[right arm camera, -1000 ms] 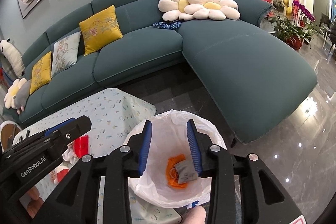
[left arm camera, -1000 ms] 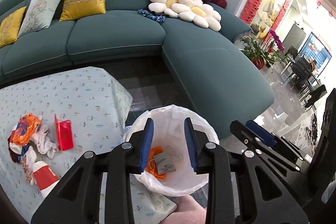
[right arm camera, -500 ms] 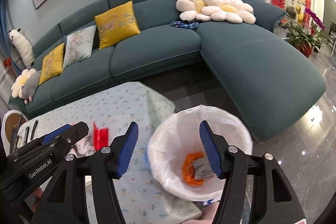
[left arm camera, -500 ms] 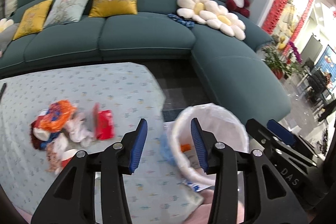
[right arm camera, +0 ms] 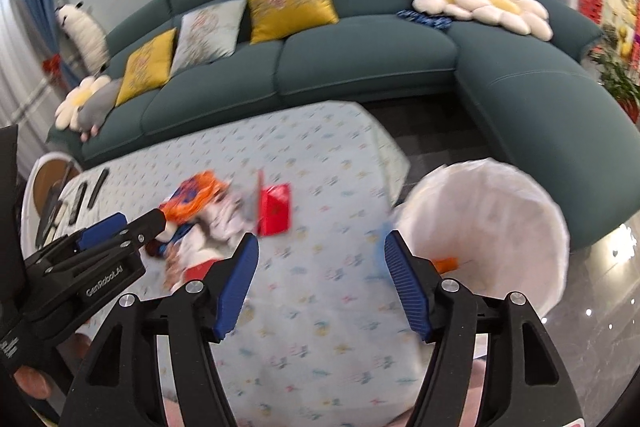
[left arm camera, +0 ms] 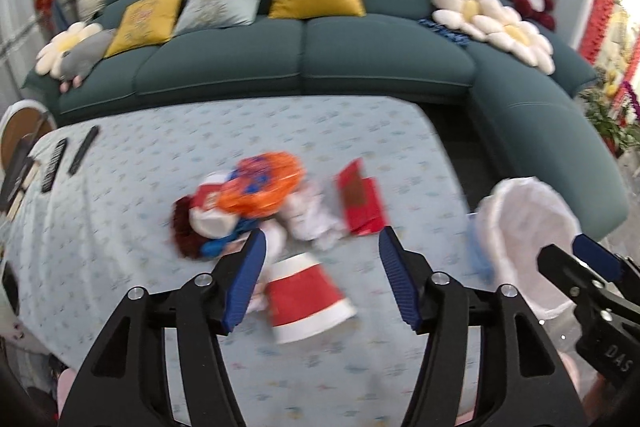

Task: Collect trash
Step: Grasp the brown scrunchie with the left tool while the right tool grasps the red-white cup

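Both tongs apart, nothing between the pads. Left gripper [left arm camera: 322,277] has just been opening; right gripper [right arm camera: 320,283] opened wider within the last second. Frames are motion-blurred.

Left gripper sits over the table [left arm camera: 120,227], above the trash pile [left arm camera: 260,207]: orange wrapper [left arm camera: 262,189] on top, crumpled white paper [left arm camera: 312,219] beside it, red packet [left arm camera: 360,203] at the pile's right edge, dark red and blue scraps on the left. Red cup [left arm camera: 306,297] lies on its side just below the pile, between the left pads but not gripped.

Right gripper is over bare tablecloth between pile and bin [right arm camera: 492,227]. Bin has a white liner, stands off the table's right edge, an orange scrap [right arm camera: 446,264] inside. Remotes [left arm camera: 66,157] at the far left of the table.
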Available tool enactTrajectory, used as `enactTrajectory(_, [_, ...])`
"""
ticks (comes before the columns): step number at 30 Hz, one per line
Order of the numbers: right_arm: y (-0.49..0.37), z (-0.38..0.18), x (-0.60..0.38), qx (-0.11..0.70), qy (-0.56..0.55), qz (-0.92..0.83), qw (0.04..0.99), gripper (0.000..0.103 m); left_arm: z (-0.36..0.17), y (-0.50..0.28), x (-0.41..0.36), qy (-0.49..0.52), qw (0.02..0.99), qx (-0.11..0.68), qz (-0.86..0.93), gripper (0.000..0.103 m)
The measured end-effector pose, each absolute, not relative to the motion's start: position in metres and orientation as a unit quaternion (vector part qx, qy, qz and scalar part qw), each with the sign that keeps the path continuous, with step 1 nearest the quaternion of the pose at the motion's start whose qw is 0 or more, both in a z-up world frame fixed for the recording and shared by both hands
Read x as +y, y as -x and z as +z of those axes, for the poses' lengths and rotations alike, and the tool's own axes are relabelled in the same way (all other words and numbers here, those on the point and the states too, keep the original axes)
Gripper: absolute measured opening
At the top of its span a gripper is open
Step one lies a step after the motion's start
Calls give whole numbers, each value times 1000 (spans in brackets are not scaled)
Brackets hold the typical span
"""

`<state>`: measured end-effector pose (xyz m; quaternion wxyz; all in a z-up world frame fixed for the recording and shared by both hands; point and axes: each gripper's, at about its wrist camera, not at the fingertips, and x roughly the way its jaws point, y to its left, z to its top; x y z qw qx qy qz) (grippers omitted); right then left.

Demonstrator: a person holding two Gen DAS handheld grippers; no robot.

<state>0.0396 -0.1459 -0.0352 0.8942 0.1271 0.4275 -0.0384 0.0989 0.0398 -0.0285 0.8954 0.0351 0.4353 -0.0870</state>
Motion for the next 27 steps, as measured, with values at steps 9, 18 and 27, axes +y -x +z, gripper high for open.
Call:
enactTrajectory(9, [-52, -76, -87, 469, -118, -2, 875, 63, -69, -104, 107, -31, 882, 467, -47, 56])
enactTrajectory(18, [-61, -121, -56, 514, -123, 13, 849, 63, -114, -107, 131, -28, 858, 511, -45, 56])
enactTrajectory(27, [-65, -156, -43, 548, -117, 9, 828, 63, -132, -125, 122, 0, 840, 535, -85, 56])
